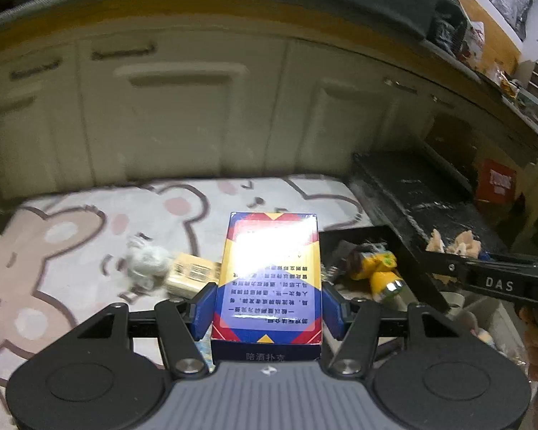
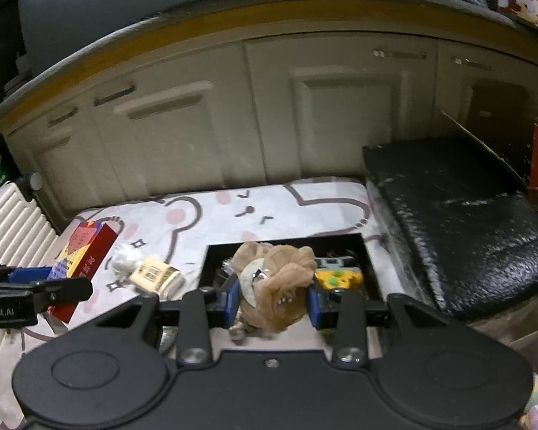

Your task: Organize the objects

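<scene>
Both hand-held grippers are loaded as I steer them over a bear-print mat (image 1: 71, 236) in front of pale cupboard doors (image 1: 183, 107). My left hand-held gripper (image 1: 267, 310) is clamped on a card box (image 1: 272, 272), its blue pads pressing the two long sides near the lower end, with the box's length pointing straight ahead of the jaws. My right hand-held gripper (image 2: 274, 299) is squeezed fully closed around a brown plush toy (image 2: 278, 279), which bulges up and out between the pads.

Just ahead of the right gripper sits a black tray (image 2: 211, 254) holding a yellow toy (image 2: 337, 277). To that gripper's left, on the mat, lie a crumpled white wad (image 2: 123, 259) and a small cream carton (image 2: 154, 274), touching or nearly so.

I judge the card box light and stiff but glossy, so it could slide; gripping across the narrow sides suits it. The plush looks soft and very light, compressing easily, so a hold through its thickest middle seems safest. Something hard and silvery shows on it; I cannot tell what.
</scene>
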`<action>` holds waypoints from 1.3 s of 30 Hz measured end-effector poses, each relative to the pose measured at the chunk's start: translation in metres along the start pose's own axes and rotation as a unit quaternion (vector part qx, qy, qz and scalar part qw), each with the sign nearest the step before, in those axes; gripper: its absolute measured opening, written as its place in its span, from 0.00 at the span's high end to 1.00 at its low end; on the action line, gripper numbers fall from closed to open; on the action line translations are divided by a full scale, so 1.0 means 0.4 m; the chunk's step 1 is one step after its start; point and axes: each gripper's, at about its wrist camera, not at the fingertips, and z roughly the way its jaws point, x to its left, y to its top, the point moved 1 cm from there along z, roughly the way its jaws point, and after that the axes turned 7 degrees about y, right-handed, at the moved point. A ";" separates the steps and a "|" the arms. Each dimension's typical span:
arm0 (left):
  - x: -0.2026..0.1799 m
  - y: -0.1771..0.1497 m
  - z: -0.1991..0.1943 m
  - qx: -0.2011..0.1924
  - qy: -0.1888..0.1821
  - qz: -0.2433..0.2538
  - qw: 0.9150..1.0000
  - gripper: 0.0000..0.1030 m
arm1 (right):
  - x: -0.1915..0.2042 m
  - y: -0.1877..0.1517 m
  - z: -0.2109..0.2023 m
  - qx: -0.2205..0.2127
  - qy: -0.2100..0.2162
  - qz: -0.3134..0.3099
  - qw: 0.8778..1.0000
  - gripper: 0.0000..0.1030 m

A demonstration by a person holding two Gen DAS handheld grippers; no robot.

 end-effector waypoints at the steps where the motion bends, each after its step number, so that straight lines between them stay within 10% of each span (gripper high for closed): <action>1: -0.008 0.001 0.010 0.005 -0.005 -0.004 1.000 0.41 | -0.010 -0.002 0.002 0.001 -0.001 0.002 1.000 0.63; 28: -0.194 -0.010 0.310 0.121 -0.093 -0.157 0.976 0.30 | -0.146 -0.017 0.041 0.036 -0.007 0.024 0.999 0.63; 39: -0.183 -0.017 0.298 0.145 -0.088 -0.118 0.978 0.31 | -0.145 -0.032 0.091 0.097 0.007 0.036 0.995 0.63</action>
